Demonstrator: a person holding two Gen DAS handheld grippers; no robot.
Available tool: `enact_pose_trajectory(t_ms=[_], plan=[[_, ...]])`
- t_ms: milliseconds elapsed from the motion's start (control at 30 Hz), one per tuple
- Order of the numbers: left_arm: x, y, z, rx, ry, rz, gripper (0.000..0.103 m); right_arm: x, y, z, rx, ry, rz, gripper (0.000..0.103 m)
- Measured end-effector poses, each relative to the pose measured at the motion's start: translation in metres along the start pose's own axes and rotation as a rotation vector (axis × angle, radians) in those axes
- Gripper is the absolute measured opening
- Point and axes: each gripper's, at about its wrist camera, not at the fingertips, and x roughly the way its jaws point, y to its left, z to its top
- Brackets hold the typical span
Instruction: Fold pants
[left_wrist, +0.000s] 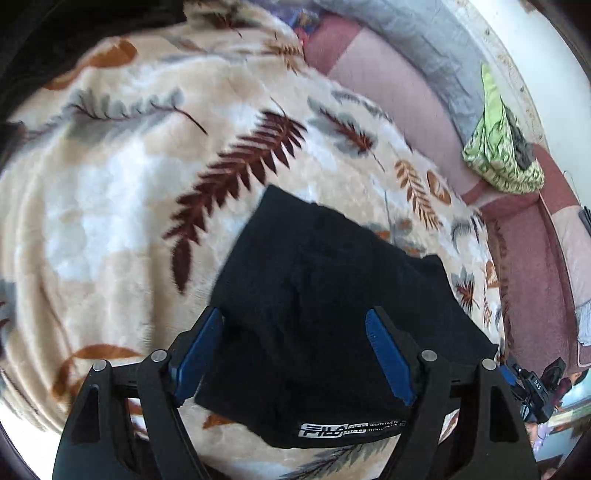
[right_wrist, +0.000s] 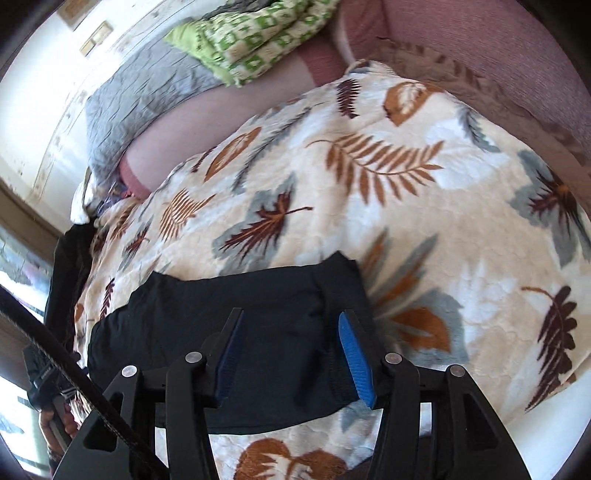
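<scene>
The black pants (left_wrist: 332, 295) lie folded into a compact bundle on a leaf-patterned blanket (left_wrist: 129, 203). A white brand label (left_wrist: 351, 430) shows at their near edge. My left gripper (left_wrist: 295, 317) is open, its blue pads (left_wrist: 199, 354) standing wide apart above the bundle, holding nothing. In the right wrist view the same pants (right_wrist: 240, 314) lie flat on the blanket (right_wrist: 406, 221). My right gripper (right_wrist: 291, 321) is open above them, with its blue pads (right_wrist: 356, 358) apart and empty.
A pink sheet (left_wrist: 388, 85) and a grey pillow (left_wrist: 424, 33) lie past the blanket. A green patterned cloth (left_wrist: 498, 147) sits there; it also shows in the right wrist view (right_wrist: 251, 37). More dark cloth (left_wrist: 74, 29) lies at the far left. A black strap (right_wrist: 74, 369) crosses the lower left.
</scene>
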Motion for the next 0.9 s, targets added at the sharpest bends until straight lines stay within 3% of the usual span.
enact_pose_trajectory(t_ms=[67,233,400,433,467,500,767,900], plan=[[0.000,-0.008,-0.003,0.032,-0.011,0.062,0.023,-0.003,-0.010,0.002,0.027,-0.005,-0.016,0.056],[-0.008,-0.015,-0.005,0.039,-0.018,0.049,0.020,-0.005,-0.031,0.004,0.063,0.002,-0.052,0.059],[-0.017,-0.023,-0.006,0.044,-0.018,0.055,0.018,0.018,-0.026,0.002,0.003,0.083,-0.088,0.059],[-0.021,-0.024,-0.006,0.036,-0.018,0.044,0.017,0.022,-0.022,0.000,-0.023,0.100,-0.099,0.053],[-0.024,-0.026,-0.006,0.030,-0.018,0.036,0.017,0.026,-0.016,-0.002,-0.062,0.118,-0.107,0.022],[-0.027,-0.027,-0.006,0.025,-0.018,0.029,0.017,0.028,-0.012,-0.005,-0.095,0.133,-0.105,0.006],[-0.046,-0.023,-0.021,-0.045,0.000,0.003,0.017,0.007,-0.020,-0.002,-0.069,0.101,-0.066,0.004],[-0.034,-0.013,-0.034,-0.071,0.041,0.056,0.017,0.002,-0.033,0.000,-0.046,0.104,-0.078,0.004]])
